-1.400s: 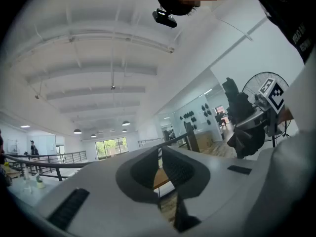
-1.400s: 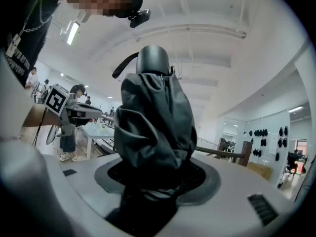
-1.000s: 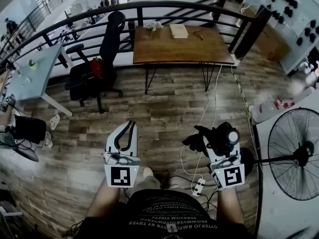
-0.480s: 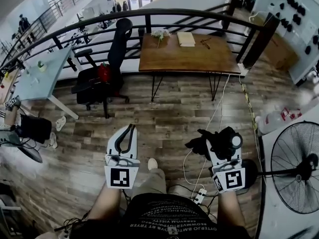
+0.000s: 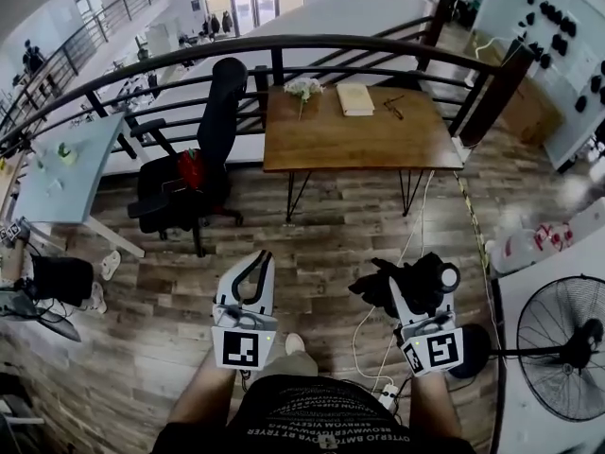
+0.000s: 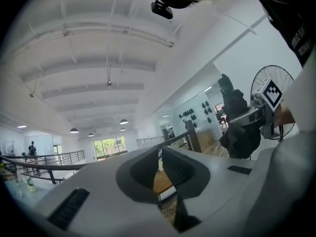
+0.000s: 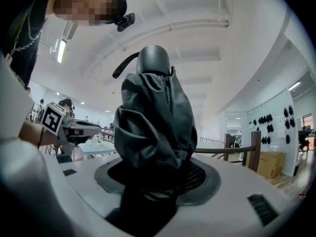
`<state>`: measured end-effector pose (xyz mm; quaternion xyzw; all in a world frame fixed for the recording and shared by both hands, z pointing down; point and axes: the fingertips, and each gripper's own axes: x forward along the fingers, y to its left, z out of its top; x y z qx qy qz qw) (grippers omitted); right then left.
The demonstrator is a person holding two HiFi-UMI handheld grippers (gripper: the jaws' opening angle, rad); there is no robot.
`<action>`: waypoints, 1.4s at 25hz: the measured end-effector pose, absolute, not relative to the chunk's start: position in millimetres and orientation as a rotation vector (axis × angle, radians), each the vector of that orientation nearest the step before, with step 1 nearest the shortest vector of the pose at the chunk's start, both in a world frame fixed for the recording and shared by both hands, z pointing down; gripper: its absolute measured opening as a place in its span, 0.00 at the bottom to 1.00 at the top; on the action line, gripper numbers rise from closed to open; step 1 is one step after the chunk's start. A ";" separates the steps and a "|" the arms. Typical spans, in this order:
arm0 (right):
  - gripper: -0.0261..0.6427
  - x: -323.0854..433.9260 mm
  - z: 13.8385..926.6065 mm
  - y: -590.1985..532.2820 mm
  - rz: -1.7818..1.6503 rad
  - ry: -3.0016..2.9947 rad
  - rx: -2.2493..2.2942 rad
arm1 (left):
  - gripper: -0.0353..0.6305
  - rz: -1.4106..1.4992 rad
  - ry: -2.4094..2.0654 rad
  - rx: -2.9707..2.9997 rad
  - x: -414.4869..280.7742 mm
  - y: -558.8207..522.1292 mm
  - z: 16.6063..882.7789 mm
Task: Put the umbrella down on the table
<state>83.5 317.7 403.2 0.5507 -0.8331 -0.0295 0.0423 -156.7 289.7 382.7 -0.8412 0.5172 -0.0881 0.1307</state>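
Left gripper [image 5: 259,259]: fingers closed together, nothing between them, held level over the plank floor [image 5: 312,225] just ahead of the person's torso.

Right gripper [image 5: 406,291]: fingers clamped on the folded black umbrella [image 7: 155,117]. Its bunched fabric stands up out of the jaws, with the rounded grey end and strap on top. The umbrella is over the floor, well short of the table and not yet on it.

Beside the right gripper, a white power strip [image 5: 388,397] lies on the floor. A standing fan [image 5: 565,348] is further right.

Wooden table [image 5: 359,145], beyond:
- white flowers [image 5: 303,88] at the far left corner; what holds them is too small to tell
- a pale book [image 5: 355,99] at the far edge
- a small dark item [image 5: 393,108] just right of the book, not identifiable

A black office chair [image 5: 203,154] stands left of the table. A dark curved railing [image 5: 331,43] runs behind both.
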 end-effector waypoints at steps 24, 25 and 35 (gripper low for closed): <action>0.42 74.6 395.8 244.8 -0.048 -2.450 1.720 | 0.12 -0.139 1.481 -2.569 -170.2 180.2 394.5; 0.42 76.0 395.4 241.7 -0.050 -2.454 1.714 | 0.12 -0.140 1.485 -2.568 -168.2 177.6 392.8; 0.42 95.2 403.1 166.0 -0.082 -2.499 1.652 | 0.12 -0.208 1.550 -2.557 -149.1 122.3 404.0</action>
